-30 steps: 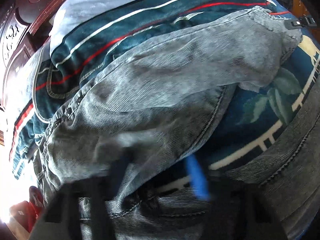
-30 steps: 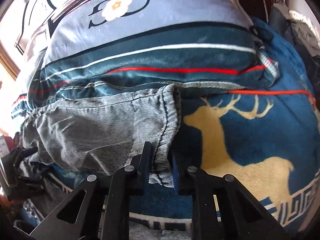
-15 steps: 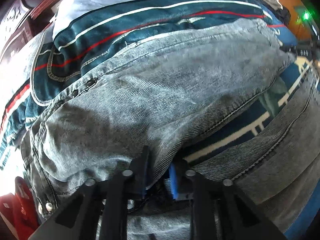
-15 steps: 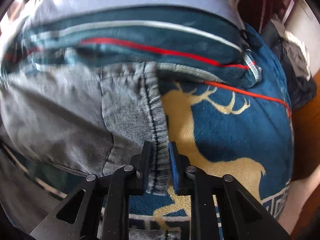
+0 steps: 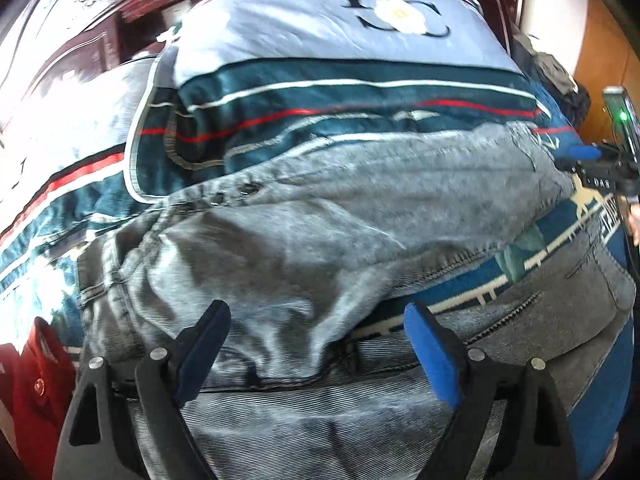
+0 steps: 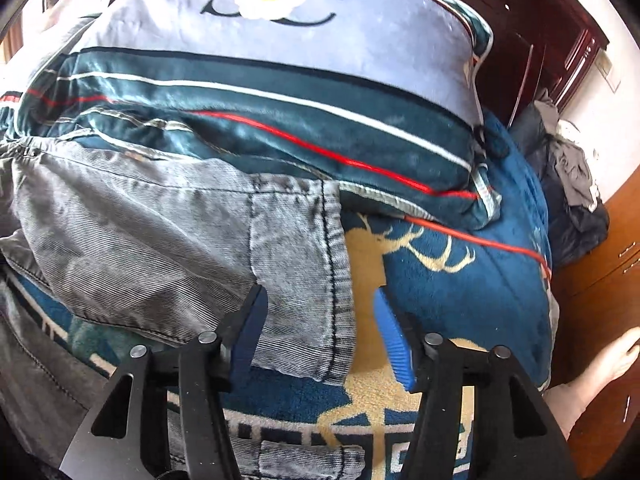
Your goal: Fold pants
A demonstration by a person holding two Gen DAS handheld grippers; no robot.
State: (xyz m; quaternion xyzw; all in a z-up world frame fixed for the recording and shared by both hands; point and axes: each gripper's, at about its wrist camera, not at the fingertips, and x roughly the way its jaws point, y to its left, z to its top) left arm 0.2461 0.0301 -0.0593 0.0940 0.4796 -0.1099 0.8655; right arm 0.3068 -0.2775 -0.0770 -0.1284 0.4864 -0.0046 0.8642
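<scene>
Both grippers tip down over the bed. The left gripper (image 5: pixel 316 344) has its jaws spread wide — they have just been opening — and the gray pants (image 5: pixel 320 232) lie loose under and between them, not pinched. The right gripper (image 6: pixel 320 328) has just been opening too; the leg hem (image 6: pixel 316 280) sits in the gap, touching neither pad. One pair of pants lies folded over on the blue deer blanket (image 6: pixel 460 288), just below one striped quilt (image 6: pixel 280 112).

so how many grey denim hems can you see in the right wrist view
2: one pant-leg hem between the open jaws of the right gripper, another denim hem at the bottom edge. More may be hidden.
</scene>
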